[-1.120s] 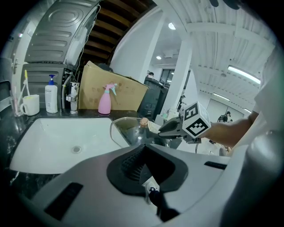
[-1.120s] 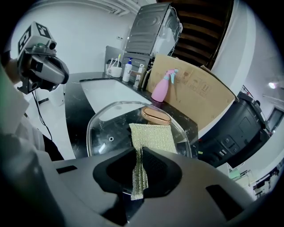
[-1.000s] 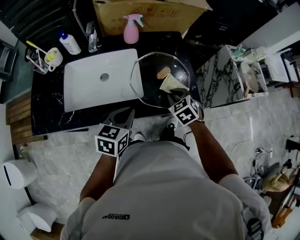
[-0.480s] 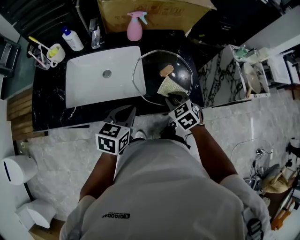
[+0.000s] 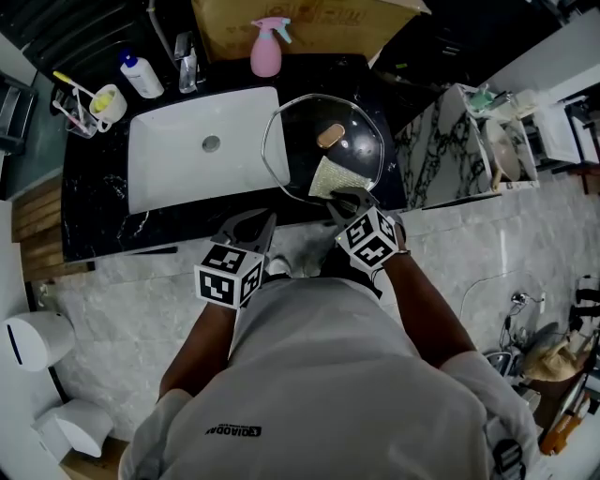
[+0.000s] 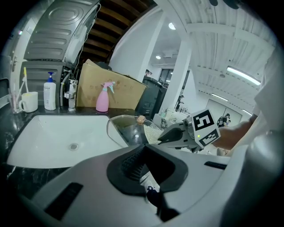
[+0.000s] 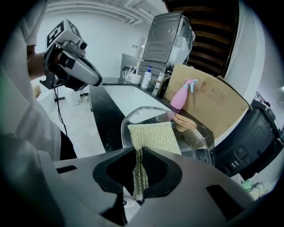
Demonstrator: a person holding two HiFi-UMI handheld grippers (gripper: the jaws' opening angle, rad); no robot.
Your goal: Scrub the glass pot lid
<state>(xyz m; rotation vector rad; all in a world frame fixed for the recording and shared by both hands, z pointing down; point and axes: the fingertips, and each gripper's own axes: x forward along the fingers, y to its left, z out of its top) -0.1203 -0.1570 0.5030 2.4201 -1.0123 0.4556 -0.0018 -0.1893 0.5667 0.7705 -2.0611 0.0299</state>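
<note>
Plainly, the glass pot lid (image 5: 300,141) lies flat at the right end of the black bench (image 5: 94,206), its left rim reaching over the right edge of the white sink (image 5: 169,169). Its wood-coloured knob (image 5: 329,136) stands at the middle. A yellow-green scouring pad (image 5: 330,176) lies spread on the near part of the lid, towards the bench's front edge. The right gripper (image 5: 345,197) has its jaws closed on the near end of that pad, which bunches into a narrow fold between them in the right gripper view. The left gripper (image 5: 258,220) hangs off the front edge of the bench, in front of the sink's right corner, well apart from the lid; its jaws seem to be together with nothing between them. Along the back edge stand a pink spray bottle (image 5: 266,52), a cardboard box (image 5: 309,19), a tap (image 5: 186,61) and a white pump bottle (image 5: 141,77), with a cup (image 5: 108,103) near the back left corner
</note>
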